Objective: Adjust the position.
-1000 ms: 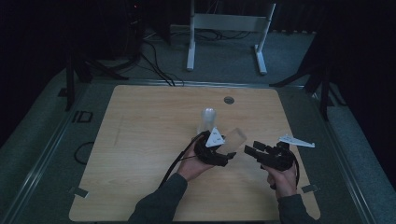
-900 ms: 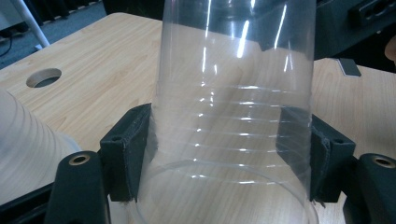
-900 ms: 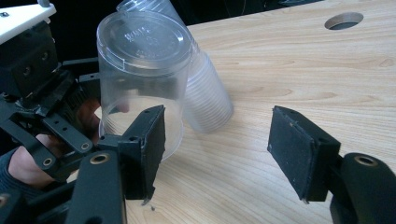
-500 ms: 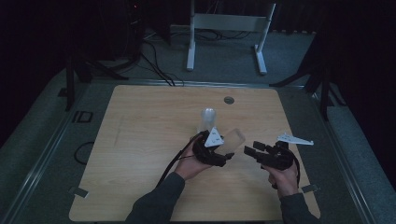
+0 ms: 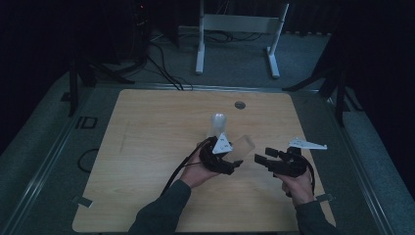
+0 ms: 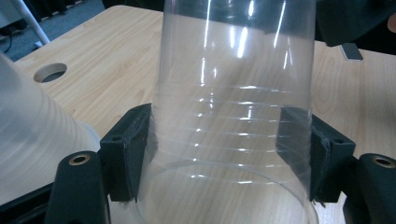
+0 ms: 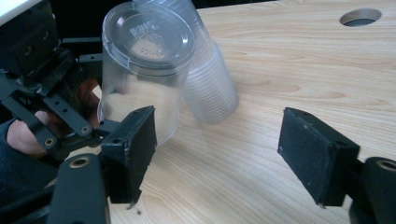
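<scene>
Dim room, wooden table [image 5: 147, 147], grey carpet [image 5: 44, 147].

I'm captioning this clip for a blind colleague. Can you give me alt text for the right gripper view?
The right gripper stands with its jaws wide apart and nothing between them, having just opened, over a light wooden table. Ahead, the left gripper holds a clear plastic cup, bottom toward the camera, in front of a stack of clear cups.

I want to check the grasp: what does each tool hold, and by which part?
The left tool holds a clear plastic cup by its ribbed side wall, a pad on each side. The right tool, whose jaws have just been opening, holds nothing.
</scene>
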Motion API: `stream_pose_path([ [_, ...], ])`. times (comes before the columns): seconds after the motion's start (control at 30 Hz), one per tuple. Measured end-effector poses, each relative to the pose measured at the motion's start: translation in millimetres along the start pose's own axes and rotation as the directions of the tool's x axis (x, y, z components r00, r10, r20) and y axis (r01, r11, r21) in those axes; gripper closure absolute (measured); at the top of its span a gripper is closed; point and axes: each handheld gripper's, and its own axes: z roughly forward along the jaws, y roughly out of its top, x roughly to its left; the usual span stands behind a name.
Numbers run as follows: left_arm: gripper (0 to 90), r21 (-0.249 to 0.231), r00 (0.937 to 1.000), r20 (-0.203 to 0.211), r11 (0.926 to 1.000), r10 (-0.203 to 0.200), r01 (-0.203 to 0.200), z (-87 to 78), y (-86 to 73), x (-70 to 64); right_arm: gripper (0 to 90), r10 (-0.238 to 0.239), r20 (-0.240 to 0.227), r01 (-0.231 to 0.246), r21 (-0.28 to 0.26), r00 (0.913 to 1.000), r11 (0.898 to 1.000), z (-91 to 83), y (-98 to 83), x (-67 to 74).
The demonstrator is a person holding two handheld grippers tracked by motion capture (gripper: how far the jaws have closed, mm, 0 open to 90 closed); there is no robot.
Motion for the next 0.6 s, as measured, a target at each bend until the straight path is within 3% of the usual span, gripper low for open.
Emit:
stream_pose_path([
  [0.3,28.8,0.006,1.0,-0.003,1.0,0.005,-0.005,-3.6,-1.1,2.5,25.7,-0.059,0.011,0.058,0.053,0.9982,0.997,1.5,6.4,2.9],
  [0.6,28.8,0.018,0.9999,0.003,0.9998,0.013,-0.013,-5.3,-2.3,3.8,29.6,-0.162,0.047,0.155,0.125,0.9857,0.98,1.5,14.7,6.8],
])
